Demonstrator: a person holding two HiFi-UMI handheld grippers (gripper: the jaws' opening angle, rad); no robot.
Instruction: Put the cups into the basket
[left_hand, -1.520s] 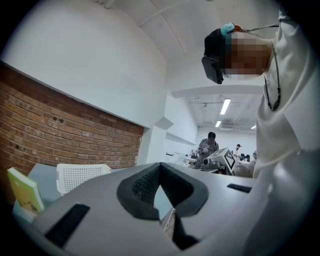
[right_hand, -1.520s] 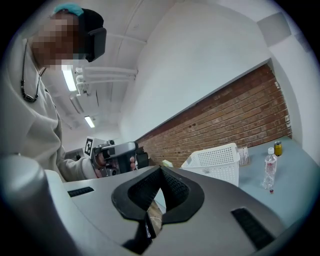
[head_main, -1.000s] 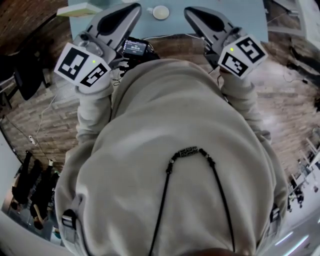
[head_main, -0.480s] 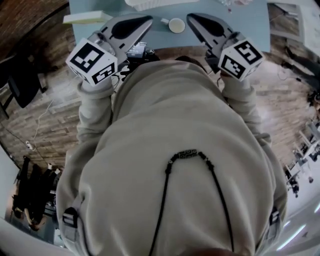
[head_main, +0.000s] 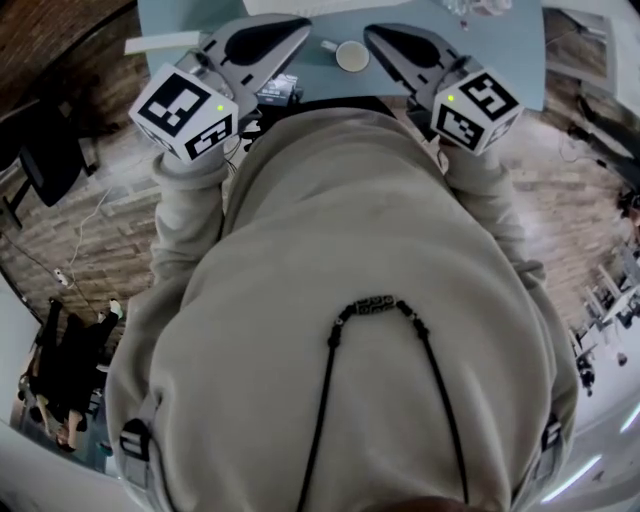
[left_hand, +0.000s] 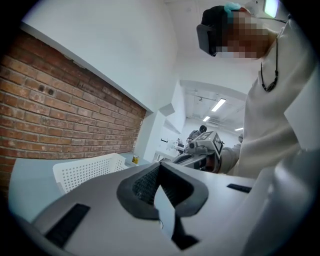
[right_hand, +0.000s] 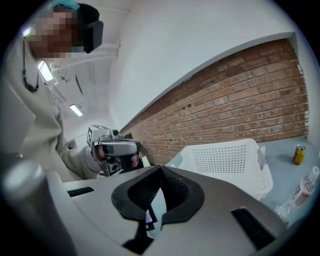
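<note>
A small white cup (head_main: 352, 55) stands on the pale blue table (head_main: 500, 50), between the tips of my two grippers. The left gripper (head_main: 300, 24) and the right gripper (head_main: 372, 32) are held up in front of the person's chest, at the table's near edge, and point toward each other. Both are shut with nothing between their pads. The white perforated basket (left_hand: 90, 170) stands on the table by the brick wall, also seen in the right gripper view (right_hand: 230, 162). Each gripper camera sees the other gripper: the right (left_hand: 202, 147), the left (right_hand: 112, 147).
A small dark device (head_main: 278, 90) lies at the table's near edge. A flat pale pad (head_main: 165, 42) sits at the table's left. A yellow can (right_hand: 298, 154) and a clear plastic bottle (right_hand: 305, 187) stand right of the basket. Brick wall behind the table.
The head view has shifted, so the table and cup sit lower and further right in the picture. The left gripper has turned its marker cube. Both grippers stay shut.
</note>
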